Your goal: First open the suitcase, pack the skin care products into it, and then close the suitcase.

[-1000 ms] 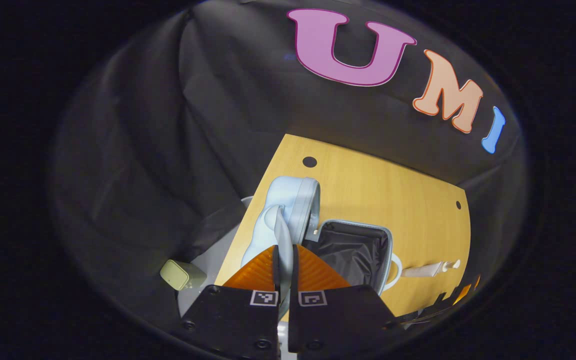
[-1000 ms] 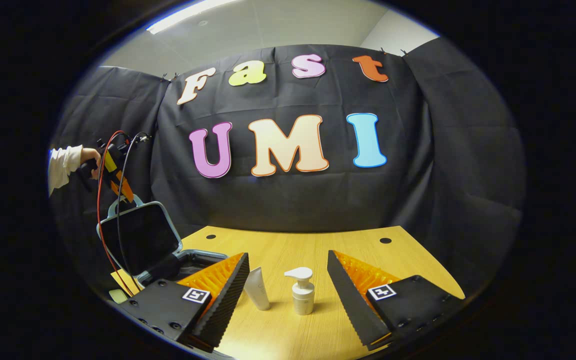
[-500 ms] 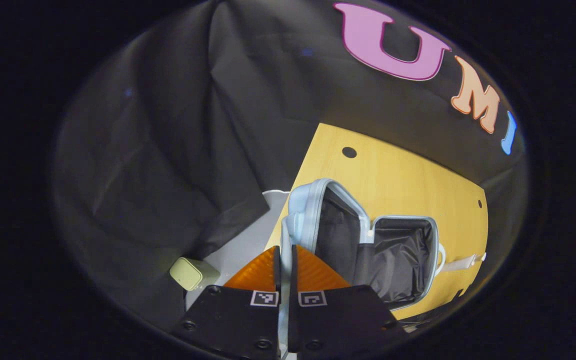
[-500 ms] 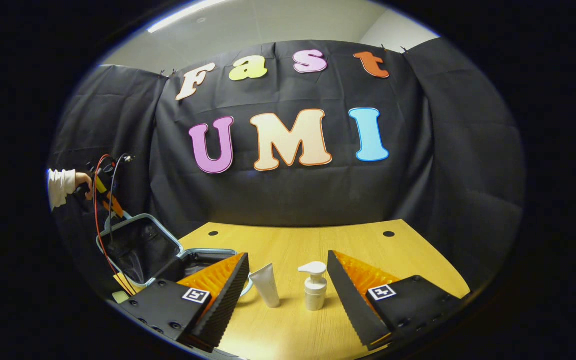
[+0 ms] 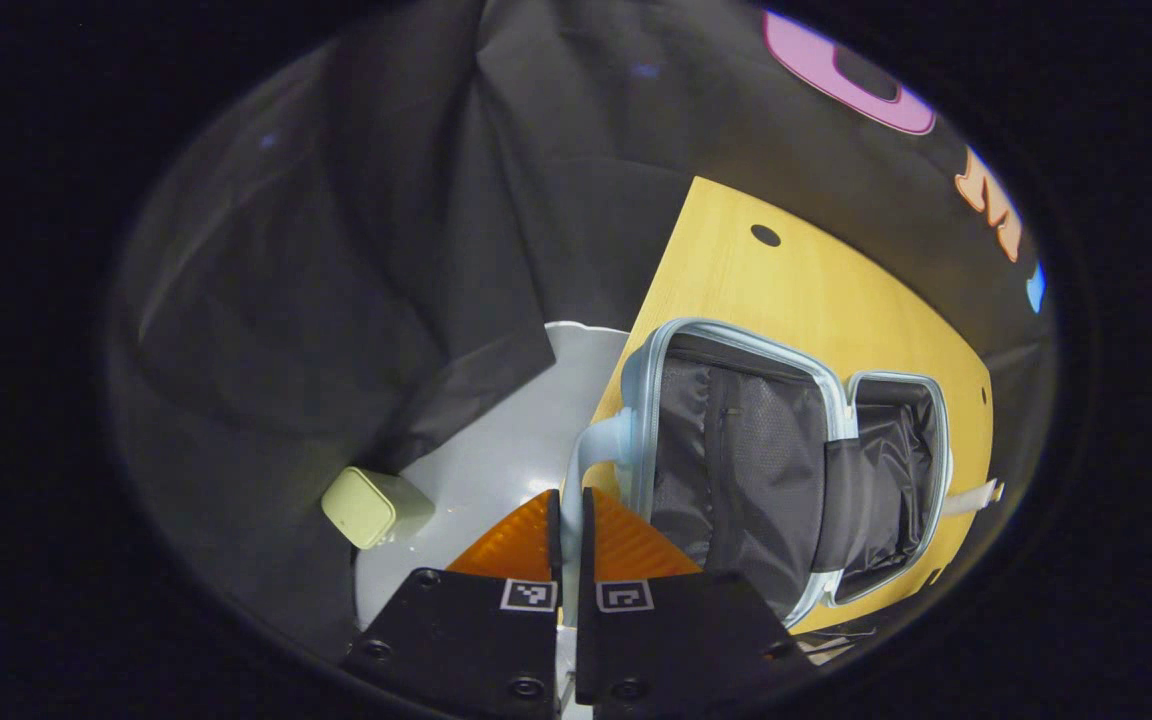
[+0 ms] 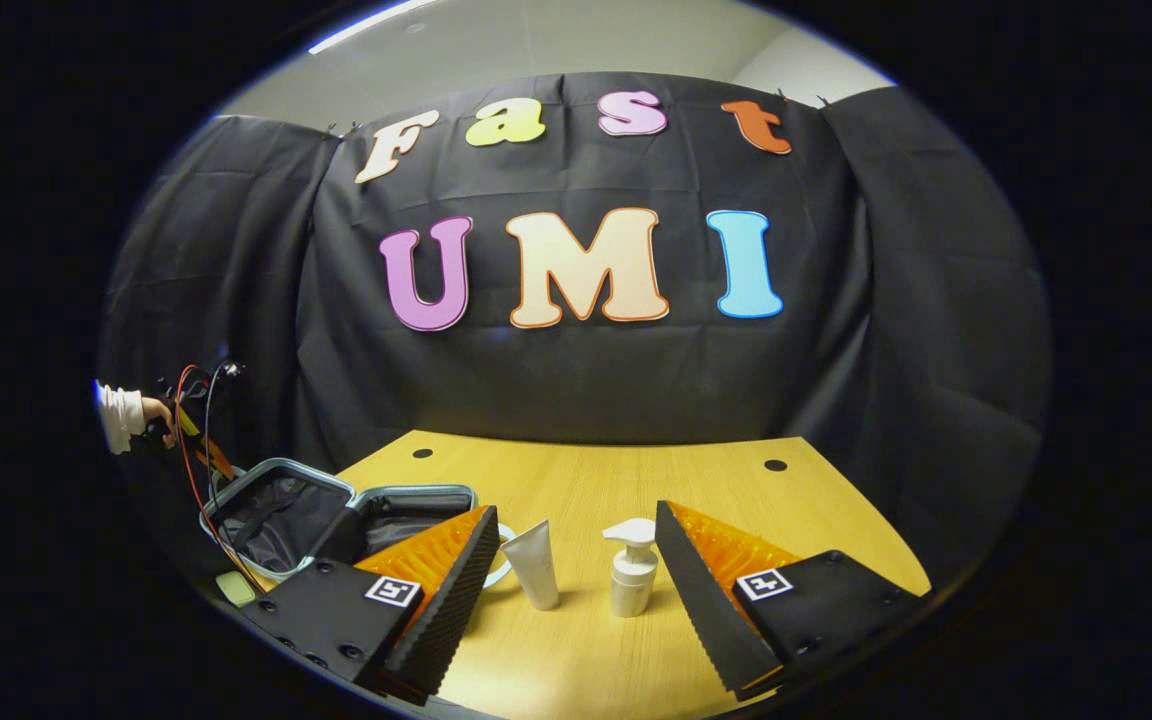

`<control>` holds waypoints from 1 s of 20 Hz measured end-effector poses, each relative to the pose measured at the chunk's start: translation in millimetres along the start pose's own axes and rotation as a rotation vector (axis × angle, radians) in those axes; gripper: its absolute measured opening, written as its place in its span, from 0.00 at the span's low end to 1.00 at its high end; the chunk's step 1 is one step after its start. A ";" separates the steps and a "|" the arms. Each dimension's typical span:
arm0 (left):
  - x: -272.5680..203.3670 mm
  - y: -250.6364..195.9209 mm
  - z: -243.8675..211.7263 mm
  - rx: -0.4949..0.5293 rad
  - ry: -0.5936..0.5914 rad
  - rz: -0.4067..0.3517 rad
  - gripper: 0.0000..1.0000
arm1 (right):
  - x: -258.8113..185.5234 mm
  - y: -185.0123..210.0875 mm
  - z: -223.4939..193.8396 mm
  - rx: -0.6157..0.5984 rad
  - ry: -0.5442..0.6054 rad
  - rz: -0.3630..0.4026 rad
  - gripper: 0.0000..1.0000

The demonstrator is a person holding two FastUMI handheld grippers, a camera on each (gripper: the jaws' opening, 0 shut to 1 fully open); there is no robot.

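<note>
The light blue suitcase [image 5: 641, 400] lies wide open on the wooden table [image 5: 786, 290]. Its mesh-lined lid [image 5: 736, 460] tips out over the table's left edge beside the dark-lined base [image 5: 891, 470]. My left gripper [image 5: 569, 497] is shut on the lid's thin handle [image 5: 591, 450]. In the right gripper view the suitcase [image 6: 281, 505] sits at the far left, with the left gripper [image 6: 201, 445] and a hand [image 6: 151, 410] above it. My right gripper [image 6: 576, 585] stands open and low over the table. A white tube [image 6: 534, 563] and a white pump bottle [image 6: 630, 568] stand upright between its fingers, untouched.
A pale green box [image 5: 366, 507] sits on the grey floor [image 5: 496, 450] left of the table. Red and black cables [image 6: 198, 470] hang from the left gripper beside the suitcase. Bare tabletop [image 6: 586, 475] stretches behind the two products.
The lid has swung from upright down to the left, nearly flat, with my left gripper lowering on its handle. My right gripper has barely shifted.
</note>
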State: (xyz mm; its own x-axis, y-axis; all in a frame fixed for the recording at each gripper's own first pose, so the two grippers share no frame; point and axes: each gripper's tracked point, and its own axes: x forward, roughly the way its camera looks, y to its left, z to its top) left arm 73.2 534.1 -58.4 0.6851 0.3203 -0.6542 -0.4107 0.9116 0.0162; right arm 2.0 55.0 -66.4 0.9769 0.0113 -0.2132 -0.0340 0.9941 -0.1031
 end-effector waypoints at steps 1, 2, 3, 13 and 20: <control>8.1 4.3 -5.7 0.005 -0.002 0.000 0.01 | 1.5 0.8 -0.2 -0.011 0.003 0.002 0.98; 15.3 8.7 -9.2 0.017 0.001 0.005 0.02 | 2.7 1.9 -0.3 -0.013 0.007 0.005 0.98; 20.2 9.6 -10.6 0.032 -0.006 0.008 0.06 | 3.2 4.3 -1.6 -0.008 0.010 0.008 0.98; -35.0 -20.4 17.2 0.187 -0.277 0.006 0.75 | 1.3 3.2 -16.5 -0.060 0.032 0.007 0.99; -128.7 -179.8 12.3 0.357 -0.547 -0.167 0.95 | 5.4 -7.4 -34.4 -0.046 0.054 0.025 1.00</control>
State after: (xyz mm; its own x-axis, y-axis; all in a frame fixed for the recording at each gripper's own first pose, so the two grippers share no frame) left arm 66.4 332.1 32.1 0.9667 0.1667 -0.1942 -0.1136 0.9594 0.2583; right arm 0.2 44.0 -100.2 0.9630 0.0289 -0.2679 -0.0690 0.9876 -0.1414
